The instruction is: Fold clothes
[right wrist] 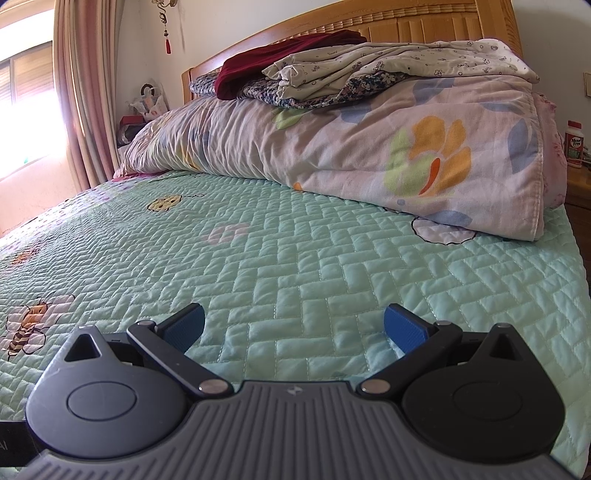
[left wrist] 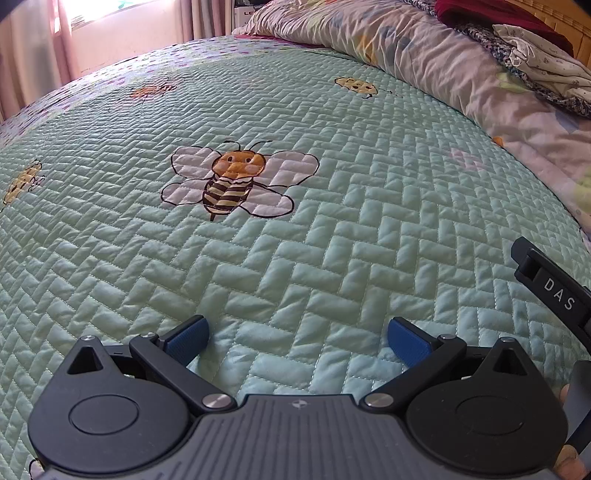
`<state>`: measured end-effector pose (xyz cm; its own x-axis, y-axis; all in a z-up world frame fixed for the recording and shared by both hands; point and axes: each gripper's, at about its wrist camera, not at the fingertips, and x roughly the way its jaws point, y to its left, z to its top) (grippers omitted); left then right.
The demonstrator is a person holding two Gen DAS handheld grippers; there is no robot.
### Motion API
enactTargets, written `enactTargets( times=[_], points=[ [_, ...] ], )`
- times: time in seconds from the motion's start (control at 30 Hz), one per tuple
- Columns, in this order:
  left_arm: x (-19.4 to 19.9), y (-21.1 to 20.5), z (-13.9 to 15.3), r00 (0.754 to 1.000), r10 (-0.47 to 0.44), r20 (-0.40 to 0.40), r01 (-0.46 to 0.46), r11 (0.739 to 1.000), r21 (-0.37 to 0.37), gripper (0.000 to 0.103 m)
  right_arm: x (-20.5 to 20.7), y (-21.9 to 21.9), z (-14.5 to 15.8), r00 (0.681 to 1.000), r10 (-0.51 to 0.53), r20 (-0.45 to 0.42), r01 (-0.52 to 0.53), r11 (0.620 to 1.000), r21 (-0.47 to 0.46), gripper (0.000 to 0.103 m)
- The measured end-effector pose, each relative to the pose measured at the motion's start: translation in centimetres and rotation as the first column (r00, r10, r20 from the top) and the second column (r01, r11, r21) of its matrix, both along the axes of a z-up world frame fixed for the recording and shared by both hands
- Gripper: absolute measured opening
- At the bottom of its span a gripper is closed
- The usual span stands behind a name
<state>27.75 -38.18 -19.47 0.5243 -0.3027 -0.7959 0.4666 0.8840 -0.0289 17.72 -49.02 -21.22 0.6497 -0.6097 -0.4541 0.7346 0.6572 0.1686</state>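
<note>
A pile of loose clothes lies on top of the rolled duvet at the head of the bed: a cream printed garment [right wrist: 388, 62], a dark floral one [right wrist: 332, 90] under it, and a dark red one [right wrist: 280, 55] behind. In the left wrist view the same cream garment [left wrist: 546, 62] shows at the far right. My left gripper [left wrist: 297, 338] hovers open over the green quilt with nothing between its blue pads [left wrist: 188, 338]. My right gripper [right wrist: 293, 326] is open too, low over the quilt, well short of the pile.
The green quilted bedspread [right wrist: 332, 258] with a bee print [left wrist: 232, 181] covers the bed. A flowered duvet [right wrist: 369, 147] is rolled along the wooden headboard [right wrist: 424, 18]. A nightstand with a bottle [right wrist: 574, 144] stands right; curtains [right wrist: 81, 92] and a window are left.
</note>
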Motion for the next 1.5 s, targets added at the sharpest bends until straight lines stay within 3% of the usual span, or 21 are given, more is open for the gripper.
enactTargets(
  times=[1.5],
  points=[
    [-0.43, 0.36, 0.03, 1.0, -0.015, 0.018, 0.016, 1.0, -0.013, 0.103, 0.09, -0.09, 0.07, 1.0, 0.0, 0.002, 0.0, 1.0, 0.002, 0.103]
  ],
)
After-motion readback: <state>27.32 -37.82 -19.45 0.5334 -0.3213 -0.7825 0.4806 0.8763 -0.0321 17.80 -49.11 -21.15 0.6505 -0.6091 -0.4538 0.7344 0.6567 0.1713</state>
